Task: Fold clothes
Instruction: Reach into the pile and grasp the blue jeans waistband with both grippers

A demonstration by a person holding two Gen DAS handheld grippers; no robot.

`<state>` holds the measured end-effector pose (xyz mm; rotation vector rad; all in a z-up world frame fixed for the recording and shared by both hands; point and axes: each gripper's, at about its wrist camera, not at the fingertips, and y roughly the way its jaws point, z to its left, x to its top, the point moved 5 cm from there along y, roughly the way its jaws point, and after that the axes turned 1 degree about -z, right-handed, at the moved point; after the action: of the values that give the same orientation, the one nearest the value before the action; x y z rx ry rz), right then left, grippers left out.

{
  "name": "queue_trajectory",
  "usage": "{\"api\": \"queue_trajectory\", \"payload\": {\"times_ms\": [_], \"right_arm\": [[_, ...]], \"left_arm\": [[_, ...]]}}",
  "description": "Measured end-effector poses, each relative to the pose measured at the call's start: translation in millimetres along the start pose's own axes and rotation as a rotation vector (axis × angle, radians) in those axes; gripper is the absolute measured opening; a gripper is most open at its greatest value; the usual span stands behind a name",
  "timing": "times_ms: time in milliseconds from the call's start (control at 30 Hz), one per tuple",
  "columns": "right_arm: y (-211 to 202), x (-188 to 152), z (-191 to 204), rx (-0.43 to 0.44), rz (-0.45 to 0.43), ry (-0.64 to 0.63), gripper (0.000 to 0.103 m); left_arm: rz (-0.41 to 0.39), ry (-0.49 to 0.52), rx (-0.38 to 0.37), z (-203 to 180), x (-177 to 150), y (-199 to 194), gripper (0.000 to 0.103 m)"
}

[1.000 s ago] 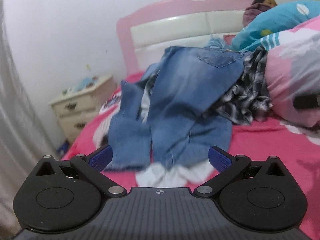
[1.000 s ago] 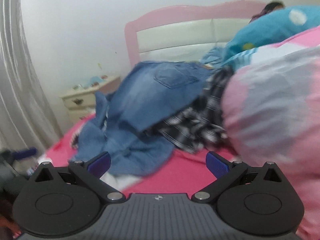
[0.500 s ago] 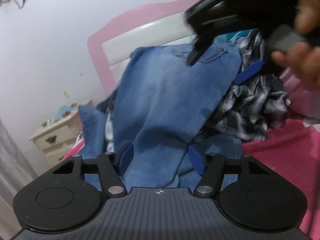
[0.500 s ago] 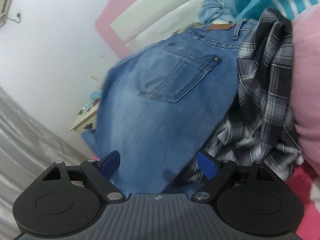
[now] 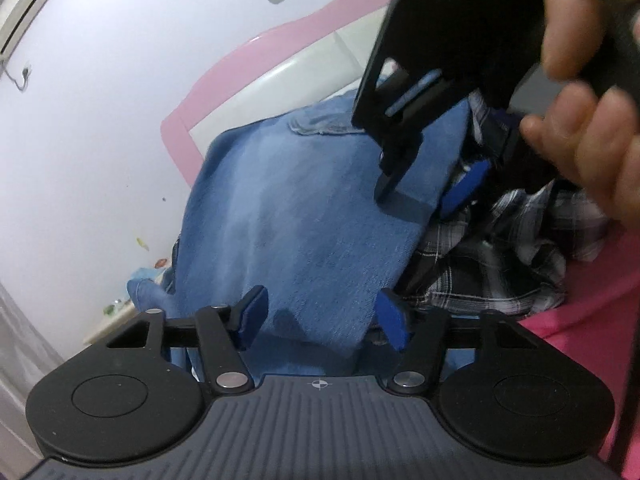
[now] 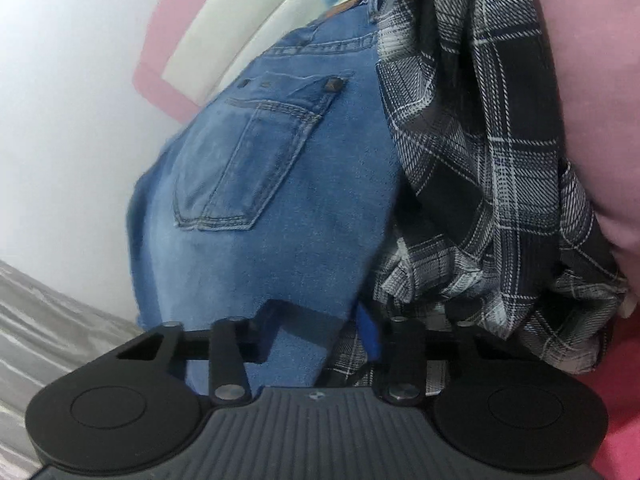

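Jeans (image 5: 304, 216) draped over a heap of clothes on the bed (image 5: 592, 320), seat and back pocket (image 6: 244, 160) facing out, legs hanging toward the near edge. Plaid shirt (image 6: 488, 184) bunched against the right side of the denim, partly tucked under it.

Left tool (image 5: 320, 316) closing, blue pads either side of the lower denim fold, cloth between them but not yet pinched. Right tool (image 6: 316, 340) also closing, set lower on the same denim near its right edge; left pad hidden behind cloth, so contact could not be told for certain. Seen from the left view, right tool (image 5: 424, 192) straddling the jeans' right edge, gripped by a hand (image 5: 580, 112).

Probably the pick-up before spreading out. Best done by catching denim alone: right pad sat very close to the plaid, so a nudge left advisable to avoid dragging the shirt along. Firm, deep bites needed, since heavy denim likely to slip from a shallow pinch. Lift with both together, level, clear of the heap.
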<state>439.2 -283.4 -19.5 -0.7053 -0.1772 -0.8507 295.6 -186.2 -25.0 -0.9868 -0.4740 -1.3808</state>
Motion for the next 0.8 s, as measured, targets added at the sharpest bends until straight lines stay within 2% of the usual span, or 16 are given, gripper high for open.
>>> {"api": "queue_trajectory", "payload": {"times_ms": [67,167,233,300,433,467,500,567,633,667,800], "right_arm": [[-3.8,0.1,2.0,0.038,-0.017,-0.008,0.032],[-14.8,0.6,10.1,0.119,-0.052,-0.032,0.025],[-21.7,0.1,15.3,0.167,-0.073,-0.043,0.025],[-24.1,0.2,18.5,0.194,-0.079,-0.056,0.023],[-24.6,1.8,18.2,0.238,-0.071,-0.042,0.016],[-25.5,1.6,17.4,0.252,-0.069,-0.035,0.016],[-26.5,1.5,16.5,0.265,-0.067,-0.028,0.016],[-28.4,1.3,14.8,0.292,-0.062,-0.014,0.016],[-28.2,0.9,13.0,0.299,-0.059,-0.014,0.016],[-25.8,2.2,11.6,0.302,-0.051,-0.009,0.016],[-13.7,5.4,2.8,0.288,-0.026,0.064,0.023]], "left_arm": [[0.021,-0.05,-0.016,3.6,-0.4,0.5,0.051],[0.015,-0.094,-0.024,9.7,0.9,-6.0,0.052],[-0.013,-0.096,-0.015,11.3,5.6,-13.9,0.059],[-0.037,-0.096,-0.007,11.3,12.0,-19.3,0.078],[-0.05,-0.128,0.012,13.0,22.4,-20.6,0.077],[-0.041,-0.136,0.014,14.4,23.7,-18.9,0.072],[-0.031,-0.144,0.011,15.8,24.6,-16.6,0.061],[-0.024,-0.149,0.006,17.6,25.9,-15.2,0.051],[-0.024,-0.161,0.0,20.1,27.9,-14.4,0.03],[-0.024,-0.175,-0.014,21.0,29.7,-13.8,0.013],[-0.018,-0.226,-0.047,24.0,35.8,-15.5,0.005]]}}
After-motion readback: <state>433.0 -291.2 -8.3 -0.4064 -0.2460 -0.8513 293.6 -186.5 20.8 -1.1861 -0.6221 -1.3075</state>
